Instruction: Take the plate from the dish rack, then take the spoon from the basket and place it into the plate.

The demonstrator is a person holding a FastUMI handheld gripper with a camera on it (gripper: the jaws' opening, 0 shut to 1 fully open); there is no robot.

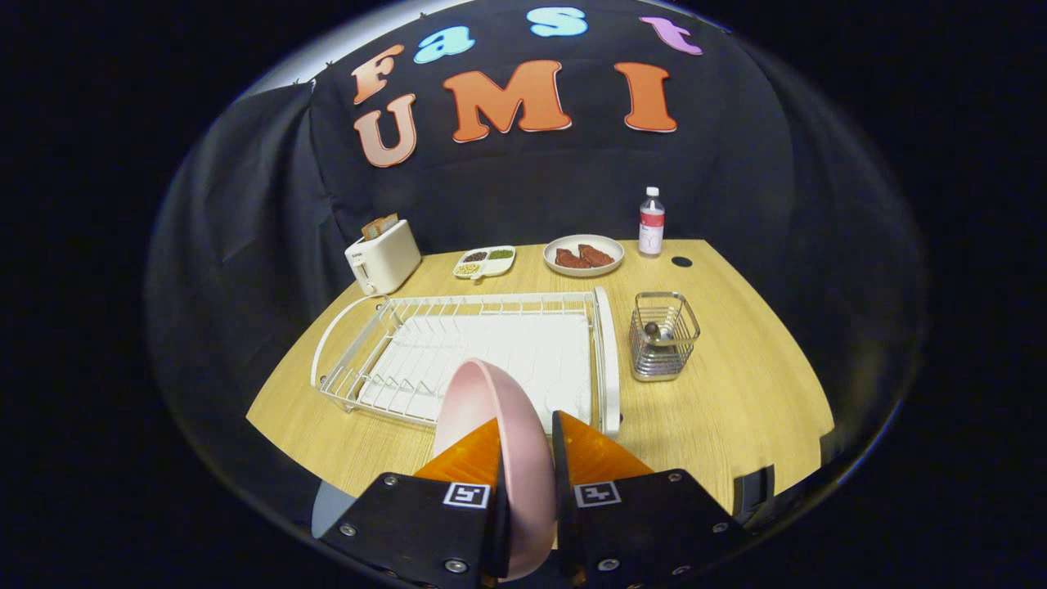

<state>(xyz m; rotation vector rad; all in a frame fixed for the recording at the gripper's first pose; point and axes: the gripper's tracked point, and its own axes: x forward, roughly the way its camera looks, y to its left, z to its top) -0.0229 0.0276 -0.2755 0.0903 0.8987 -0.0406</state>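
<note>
Gripping pink plate (491, 433) edge-on between the two fingers of the gripper (527, 466), jaws narrowed onto its rim, one finger on each face, plate standing upright on edge and hanging over the near rail of the white dish rack (466, 352). Judged: plate already out of the slots, rack now bare apart from its white drip tray, so step in hand = carrying plate off and setting it flat on the wooden counter (736, 409). Doing it well: keep squeeze steady, thin rim grip likely to pivot if tilted fast; clear the rack's raised end before swinging; pick bare counter near the wire basket (664, 335), probably between basket and fingers, so the spoon trip is short; roll wrist slowly until plate lies face up, lower to contact, only then open. Risk: plate slipping or clattering on rim if released early. Containers: wire basket just right of rack, holding the spoon (654, 330), only its rounded dark end visible poking up inside, rest hidden by wires. Beyond the rack, white plate (583, 255) with two reddish-brown slabs of food; beside it a small divided dish (486, 263) with dark, green and pale contents, exact items too small to tell. Toaster (382, 258) with bread slice sticking out of slot. Bottle (651, 222) capped, contents unclear, at the counter's far edge.
</note>
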